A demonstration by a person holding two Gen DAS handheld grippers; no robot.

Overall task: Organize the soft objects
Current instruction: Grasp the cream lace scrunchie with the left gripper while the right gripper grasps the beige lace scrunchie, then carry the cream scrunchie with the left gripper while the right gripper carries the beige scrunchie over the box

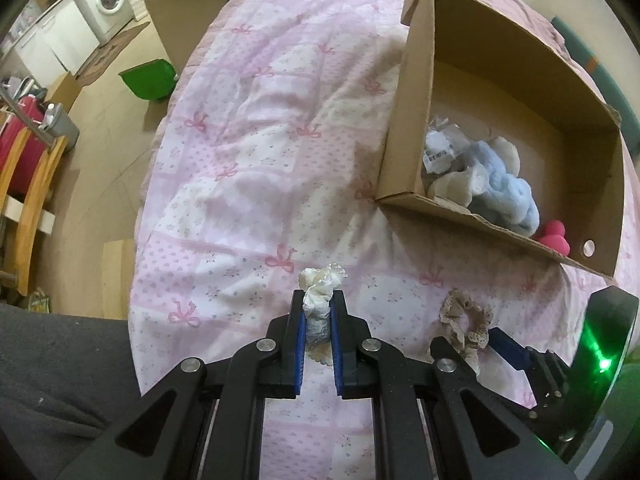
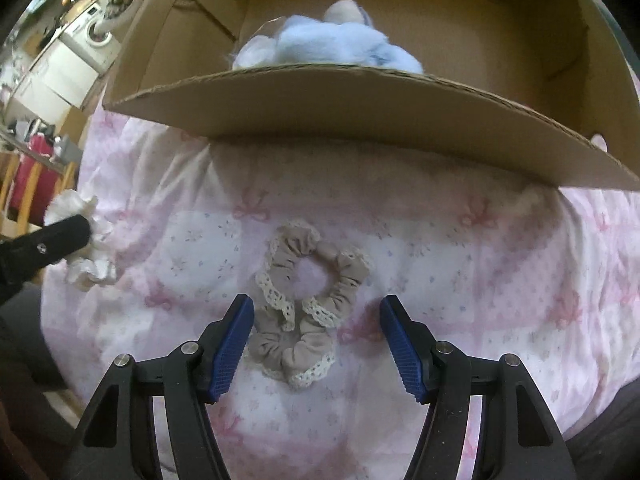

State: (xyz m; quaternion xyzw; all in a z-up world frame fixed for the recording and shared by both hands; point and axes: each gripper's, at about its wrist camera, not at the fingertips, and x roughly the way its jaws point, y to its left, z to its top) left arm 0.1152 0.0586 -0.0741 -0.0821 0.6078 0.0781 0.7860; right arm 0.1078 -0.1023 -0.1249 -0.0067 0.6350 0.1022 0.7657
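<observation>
My left gripper [image 1: 319, 302] is shut on a white lace scrunchie [image 1: 320, 286], pinched between its blue pads above the pink bedspread. In the right wrist view that white scrunchie [image 2: 90, 264] shows at the left edge, under the left gripper's black finger. My right gripper [image 2: 317, 312] stands open, straddling a beige lace-trimmed scrunchie [image 2: 308, 300] that lies flat on the bedspread; the pads do not press it. This beige scrunchie [image 1: 466, 326] appears low right in the left wrist view. A cardboard box [image 1: 416, 144] holds a light blue fluffy piece [image 1: 506, 192], cream pieces and a pink item [image 1: 554, 236].
The box [image 2: 360, 120] stands just beyond the beige scrunchie, its near wall facing me. The pink bow-print bedspread [image 1: 256, 128] covers the bed. Off the bed's left edge are a green bin [image 1: 150, 80], a washing machine [image 1: 106, 2] and a wooden chair [image 1: 28, 184].
</observation>
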